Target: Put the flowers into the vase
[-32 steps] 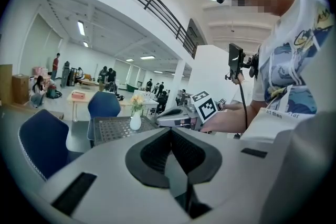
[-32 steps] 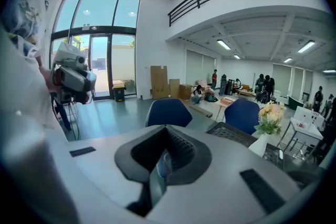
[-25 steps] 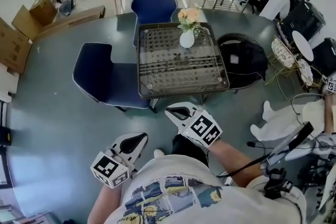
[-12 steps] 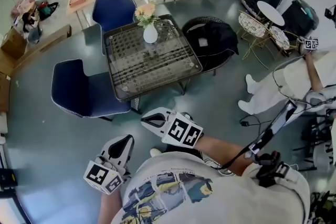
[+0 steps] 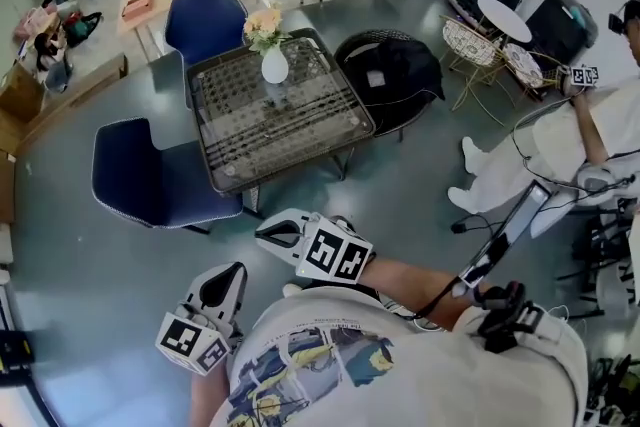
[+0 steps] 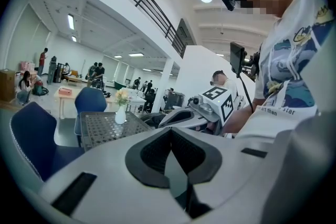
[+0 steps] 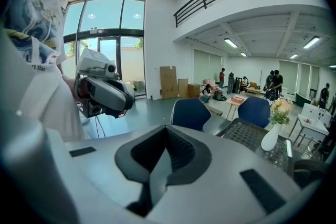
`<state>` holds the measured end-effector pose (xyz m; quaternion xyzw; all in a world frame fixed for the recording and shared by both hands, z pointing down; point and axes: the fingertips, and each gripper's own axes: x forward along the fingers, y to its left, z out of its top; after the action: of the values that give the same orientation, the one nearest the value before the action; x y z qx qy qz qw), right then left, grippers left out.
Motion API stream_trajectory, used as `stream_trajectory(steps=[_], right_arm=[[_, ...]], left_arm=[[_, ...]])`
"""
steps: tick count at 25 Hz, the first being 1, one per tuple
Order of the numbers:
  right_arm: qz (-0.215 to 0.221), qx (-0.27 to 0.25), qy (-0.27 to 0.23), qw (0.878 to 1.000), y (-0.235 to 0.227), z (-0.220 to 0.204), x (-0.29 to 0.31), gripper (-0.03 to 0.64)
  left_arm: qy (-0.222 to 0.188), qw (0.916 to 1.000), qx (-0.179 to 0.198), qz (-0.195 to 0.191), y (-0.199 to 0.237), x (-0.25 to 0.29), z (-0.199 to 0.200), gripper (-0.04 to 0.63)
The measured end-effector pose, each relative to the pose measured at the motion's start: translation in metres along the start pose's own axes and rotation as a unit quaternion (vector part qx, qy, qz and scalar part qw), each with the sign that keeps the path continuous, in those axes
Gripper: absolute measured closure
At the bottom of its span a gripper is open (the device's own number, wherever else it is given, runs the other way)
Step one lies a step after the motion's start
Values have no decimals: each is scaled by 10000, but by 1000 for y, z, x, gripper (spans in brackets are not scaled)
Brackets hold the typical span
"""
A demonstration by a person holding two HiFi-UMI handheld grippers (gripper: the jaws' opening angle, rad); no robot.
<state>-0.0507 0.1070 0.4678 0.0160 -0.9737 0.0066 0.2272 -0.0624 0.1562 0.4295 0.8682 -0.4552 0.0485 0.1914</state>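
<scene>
The white vase [image 5: 274,66] stands at the far side of the glass-topped table [image 5: 300,140], and peach and yellow flowers [image 5: 262,23] stand in it. Both grippers hang close to my body, well short of the table, over the grey floor. My left gripper [image 5: 232,272] is shut and holds nothing. My right gripper [image 5: 262,233] is shut and empty as well. In the left gripper view the shut jaws [image 6: 170,136] point towards the vase [image 6: 120,115], with the right gripper [image 6: 181,117] beside them. In the right gripper view the vase [image 7: 271,137] and flowers [image 7: 281,109] show at the right, and the left gripper [image 7: 105,93] at the left.
Two blue chairs [image 5: 150,180] [image 5: 205,15] stand at the table's left and far sides. A round black chair [image 5: 390,75] with a dark bag is at its right. A person in white [image 5: 545,155] sits at the right among cables, wire chairs and a small round table [image 5: 505,15].
The head view has swung, so the table and vase now lie further left and up. The right gripper has drifted left. Both grippers stay shut and empty.
</scene>
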Motion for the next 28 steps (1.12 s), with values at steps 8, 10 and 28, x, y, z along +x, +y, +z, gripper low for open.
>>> stream_trajectory(steps=[8,10,28], right_arm=[[44,-164,109,9998,5,2,-2,607],[57,-165,114,9998,5,2,-3,607],[-57,-116,87,9999,-2,-9,-23,607]], left_arm=[[12,10000,-22,53,-3,-4,-2,586],[11,10000,-27,58,-3,-3,-2,586],[81,9999,11,-64,-20,13,-2,586]])
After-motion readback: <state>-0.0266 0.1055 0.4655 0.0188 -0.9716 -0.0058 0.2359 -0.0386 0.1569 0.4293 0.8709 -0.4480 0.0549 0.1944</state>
